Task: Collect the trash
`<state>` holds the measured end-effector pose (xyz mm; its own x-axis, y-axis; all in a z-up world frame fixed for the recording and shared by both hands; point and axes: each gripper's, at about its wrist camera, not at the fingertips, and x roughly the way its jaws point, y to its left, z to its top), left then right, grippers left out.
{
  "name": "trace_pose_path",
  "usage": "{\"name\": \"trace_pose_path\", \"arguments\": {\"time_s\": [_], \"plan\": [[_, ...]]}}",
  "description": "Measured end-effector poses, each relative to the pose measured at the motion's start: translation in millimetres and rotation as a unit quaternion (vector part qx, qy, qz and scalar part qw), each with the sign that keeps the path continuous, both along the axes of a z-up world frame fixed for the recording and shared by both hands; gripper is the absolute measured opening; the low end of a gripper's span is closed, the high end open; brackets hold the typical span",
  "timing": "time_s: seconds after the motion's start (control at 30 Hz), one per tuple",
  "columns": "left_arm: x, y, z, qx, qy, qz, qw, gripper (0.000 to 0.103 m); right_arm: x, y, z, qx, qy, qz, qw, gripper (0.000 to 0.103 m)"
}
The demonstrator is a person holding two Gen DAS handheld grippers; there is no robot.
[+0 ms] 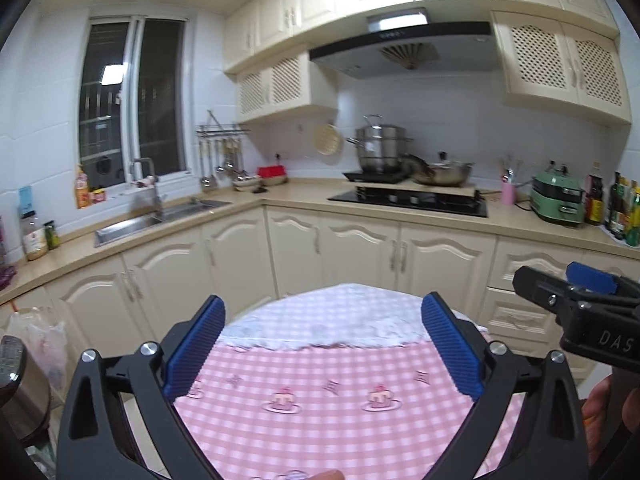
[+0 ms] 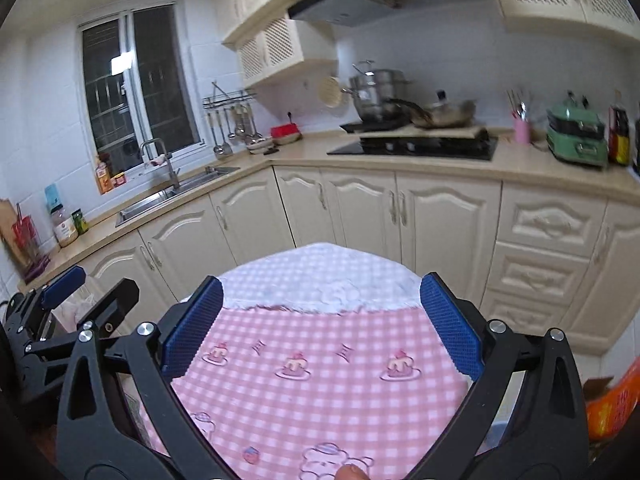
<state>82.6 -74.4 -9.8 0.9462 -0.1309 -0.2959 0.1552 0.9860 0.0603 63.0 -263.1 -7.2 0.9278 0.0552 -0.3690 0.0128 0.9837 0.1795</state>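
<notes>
Black gripper [image 1: 322, 344] frames – ribbed blue pads [image 1: 452, 344], silver screws, white "DAS" lettering

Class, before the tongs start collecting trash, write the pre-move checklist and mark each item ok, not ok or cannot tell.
1. Left tongs open, nothing held: ok.
2. Right tongs open, nothing held: ok.
3. Tongs apart from each other: ok.
4. Both over the checked tablecloth: ok.
5. Trash to pick located: not ok, none shows on the cloth.
6. Plastic bag at left open to take trash: cannot tell.
</notes>
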Motion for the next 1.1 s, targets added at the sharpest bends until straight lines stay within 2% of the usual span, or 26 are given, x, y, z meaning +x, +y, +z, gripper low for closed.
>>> {"name": "trace_pose_path", "arguments": {"time_s": [0.23, 0.5, 0.67, 0.93, 1.1], "plan": [[-11.7, 35.4, 14.1, -0.021, -0.017, 0.031, 0.9991, 0.098, -2.1, 33.4, 17.1, -0.022, -0.02, 0.012, 0.999, 0.097], [-20.7, 52.5, 18.6, -0.031, -0.021, 0.046, 0.9982, 0.098, -5.4, 56.1, 23.4, -0.041, -0.033, 0.018, 0.998, 0.097], [-22.4, 62.4, 18.2, -0.04, -0.024, 0.049, 0.9977, 0.098, -5.9, 61.7, 25.5, -0.043, -0.038, 0.022, 0.998, 0.097], [-24.5, 66.2, 18.6, -0.032, -0.032, 0.071, 0.9964, 0.099, -5.6, 65.4, 25.2, -0.042, -0.039, 0.026, 0.998, 0.097], [-23.7, 68.2, 18.3, -0.035, -0.031, 0.067, 0.9966, 0.099, -3.3, 64.9, 25.0, -0.04, -0.038, 0.027, 0.998, 0.097]]}}
